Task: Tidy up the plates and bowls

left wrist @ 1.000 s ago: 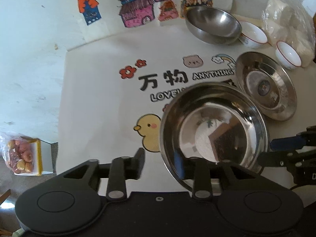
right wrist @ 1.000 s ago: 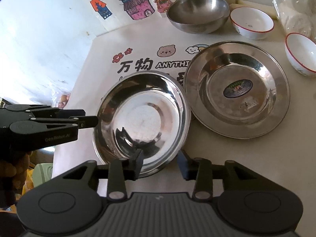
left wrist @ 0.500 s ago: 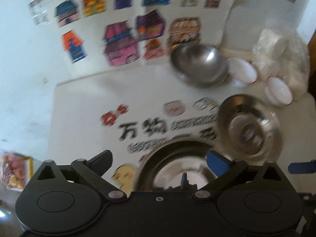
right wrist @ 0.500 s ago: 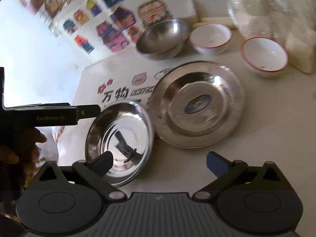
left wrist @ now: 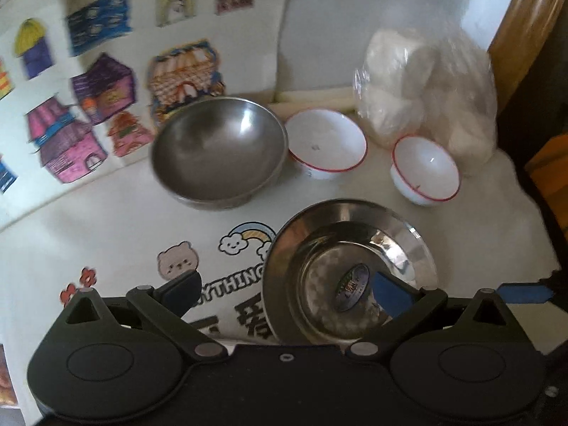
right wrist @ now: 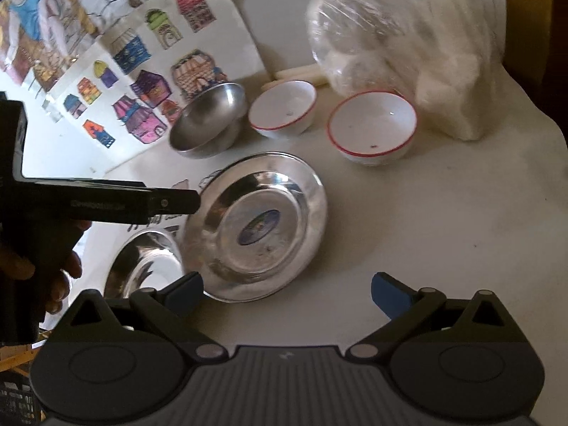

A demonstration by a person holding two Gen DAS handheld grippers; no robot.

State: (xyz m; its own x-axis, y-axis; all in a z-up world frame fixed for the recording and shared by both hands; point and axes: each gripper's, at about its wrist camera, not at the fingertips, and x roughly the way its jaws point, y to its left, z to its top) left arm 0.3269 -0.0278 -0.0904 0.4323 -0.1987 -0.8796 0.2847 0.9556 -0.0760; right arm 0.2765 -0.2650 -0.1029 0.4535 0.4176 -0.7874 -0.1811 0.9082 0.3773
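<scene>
Both the left gripper (left wrist: pixel 284 293) and the right gripper (right wrist: pixel 285 293) are released, nothing held. The smaller steel plate (right wrist: pixel 142 266) and the larger steel plate (right wrist: pixel 259 227) lie side by side on the bench (right wrist: pixel 443 230), unstacked. The steel bowl (left wrist: pixel 218 149) and two red-rimmed bowls (left wrist: pixel 325 142) (left wrist: pixel 426 170) remain unnested.

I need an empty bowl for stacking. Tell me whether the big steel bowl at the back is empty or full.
Empty. The steel bowl stands upright, and the left wrist view shows only its bare, shiny inside, with nothing in it.

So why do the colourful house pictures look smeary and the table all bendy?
Left wrist view: the house drawings smear from motion blur; window light glares off the labelled steel plate. Right wrist view: the fisheye lens curves the table edge.
</scene>
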